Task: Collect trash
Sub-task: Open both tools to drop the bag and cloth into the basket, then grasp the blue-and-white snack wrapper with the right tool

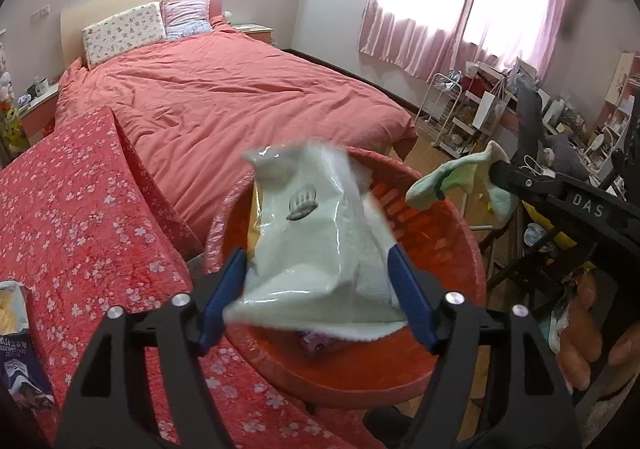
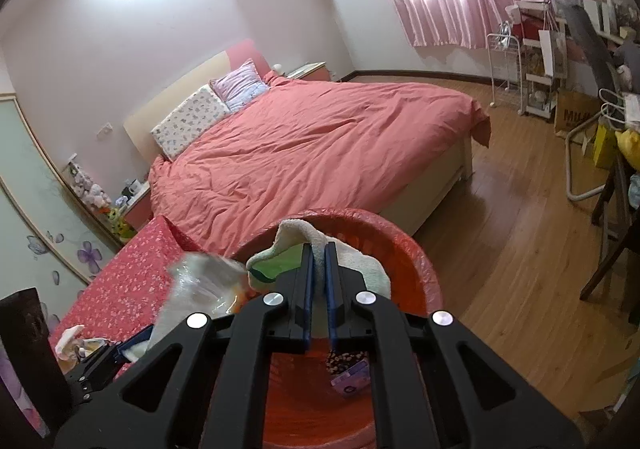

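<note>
A red bin (image 1: 460, 217) lined with a plastic bag stands beside the flowered table, and its rim (image 2: 400, 241) fills the lower middle of the right wrist view. Over it my left gripper (image 1: 316, 253) stands open. A pale plastic packet (image 1: 312, 233), motion-blurred, hangs loose between the blue fingers (image 1: 224, 297); in the right wrist view the packet (image 2: 200, 289) sits at the bin's left edge. My right gripper (image 2: 319, 249) is shut on a green and cream sock (image 2: 292, 237), held over the bin. From the left wrist the sock (image 1: 452, 177) dangles at the bin's far rim. A purple wrapper (image 2: 352, 377) lies inside.
A table with a red flowered cloth (image 1: 80, 229) lies left of the bin, with a printed bag (image 1: 16, 349) at its edge. Behind is a bed with a salmon cover (image 2: 320, 137). Cluttered shelves (image 1: 480, 109) and a dark chair (image 2: 616, 229) stand right, on wooden floor (image 2: 520, 249).
</note>
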The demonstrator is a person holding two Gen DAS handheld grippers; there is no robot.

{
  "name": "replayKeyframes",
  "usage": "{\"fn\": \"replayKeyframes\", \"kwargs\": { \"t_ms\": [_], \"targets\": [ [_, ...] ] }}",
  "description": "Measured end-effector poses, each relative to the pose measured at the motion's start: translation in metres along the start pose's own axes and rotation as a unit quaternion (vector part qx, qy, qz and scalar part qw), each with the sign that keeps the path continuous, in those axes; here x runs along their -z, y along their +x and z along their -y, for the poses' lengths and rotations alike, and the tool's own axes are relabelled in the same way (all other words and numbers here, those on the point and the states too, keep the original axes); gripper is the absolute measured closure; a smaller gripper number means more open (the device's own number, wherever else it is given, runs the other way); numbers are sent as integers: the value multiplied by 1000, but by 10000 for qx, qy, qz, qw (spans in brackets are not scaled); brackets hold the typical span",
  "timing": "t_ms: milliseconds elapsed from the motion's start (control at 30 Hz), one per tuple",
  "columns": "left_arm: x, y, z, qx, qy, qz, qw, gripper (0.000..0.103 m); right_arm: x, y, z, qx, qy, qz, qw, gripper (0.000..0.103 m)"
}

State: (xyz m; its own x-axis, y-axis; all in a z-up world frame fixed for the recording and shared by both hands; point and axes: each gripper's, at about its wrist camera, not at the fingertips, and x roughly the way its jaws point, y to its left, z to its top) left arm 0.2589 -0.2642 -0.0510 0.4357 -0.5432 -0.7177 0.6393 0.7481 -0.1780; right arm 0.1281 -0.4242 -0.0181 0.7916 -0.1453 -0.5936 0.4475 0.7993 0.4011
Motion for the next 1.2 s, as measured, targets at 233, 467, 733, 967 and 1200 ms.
{"fn": "replayKeyframes", "kwargs": {
  "t_ms": [233, 467, 733, 967, 1200],
  "targets": [
    [3, -4, -12, -145, -74, 9, 9999, 24, 1, 0, -1, 57, -92, -16, 9999, 69],
    [5, -32, -38, -435, -255, 183, 9986, 24, -2, -9, -6, 209, -197, 59, 9996, 69],
    [19, -88, -72, -819, -407, 433, 9949, 24, 8, -22, -44, 199, -698, 148, 9973, 69],
    [47, -145, -115, -1256, -695, 584, 9879, 24, 36, -24, -94, -123, -1130, -77, 9935, 69],
    [91, -201, -173, -2040, -1018, 713, 9710, 22, 74, -18, -153, -535, -1619, -452, 9843, 69]
  ]
}}
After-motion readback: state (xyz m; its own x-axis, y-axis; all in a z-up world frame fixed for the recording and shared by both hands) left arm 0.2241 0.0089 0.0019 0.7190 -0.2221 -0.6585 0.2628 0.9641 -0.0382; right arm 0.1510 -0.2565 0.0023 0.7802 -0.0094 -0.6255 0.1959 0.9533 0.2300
